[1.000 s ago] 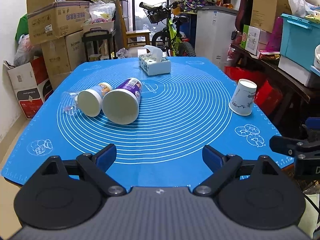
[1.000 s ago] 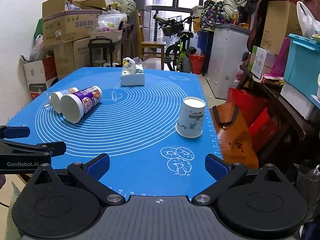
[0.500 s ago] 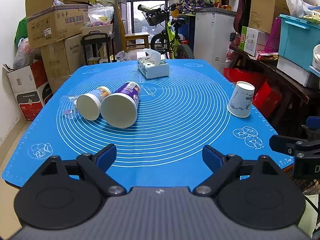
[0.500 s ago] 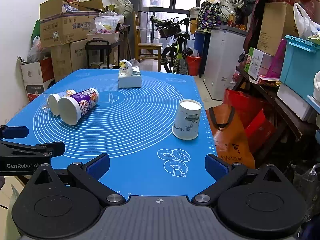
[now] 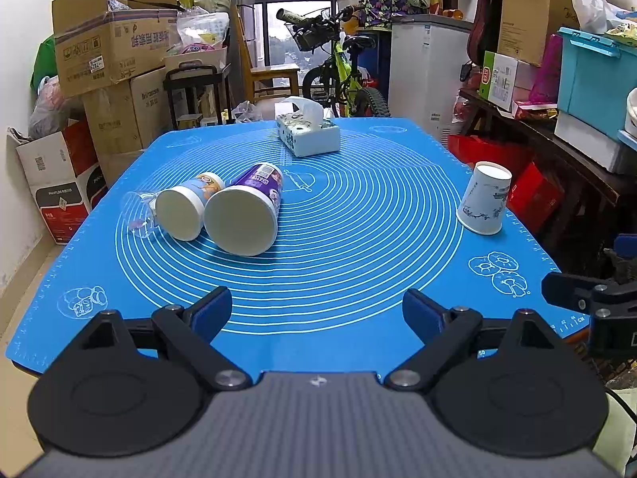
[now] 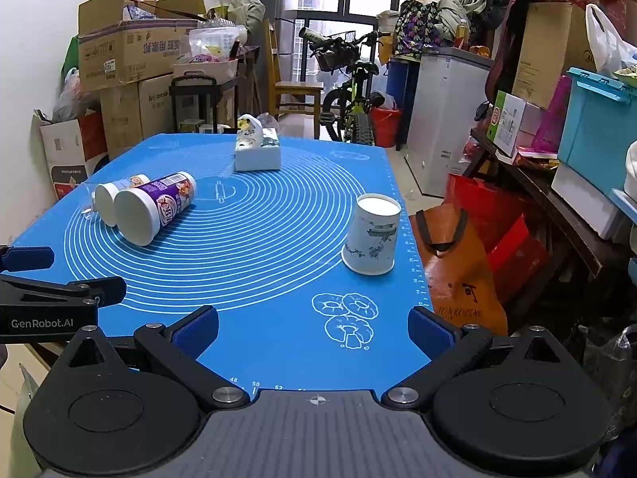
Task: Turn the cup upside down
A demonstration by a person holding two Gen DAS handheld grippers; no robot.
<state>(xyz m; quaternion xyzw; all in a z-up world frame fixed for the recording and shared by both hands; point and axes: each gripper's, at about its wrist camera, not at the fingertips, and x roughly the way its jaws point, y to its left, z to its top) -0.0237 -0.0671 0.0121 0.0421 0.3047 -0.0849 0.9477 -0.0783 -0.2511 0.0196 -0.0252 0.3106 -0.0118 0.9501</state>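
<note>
Surveying your bench, largest item to smallest, before the flip.

Blue silicone baking mat [image 6: 254, 263] with white concentric rings covers the table; white patterned tissue box [image 6: 256, 153] at its far end; large purple-labelled white canister [image 6: 155, 209] lying on its side, touching a smaller white canister [image 6: 115, 197], with a clear glass [image 5: 137, 215] just beyond. White paper cup with blue print [image 6: 372, 235] stands near the mat's right edge, wide rim down, apparently already inverted. Your right gripper [image 6: 314, 328] sits well short of it, jaws wide apart and empty; your left gripper [image 5: 316, 310] likewise parted, holding nothing. Approach the cup level at mid-height, squeeze gently since thin paper likely crumples, and lift clear before rotating.
</note>
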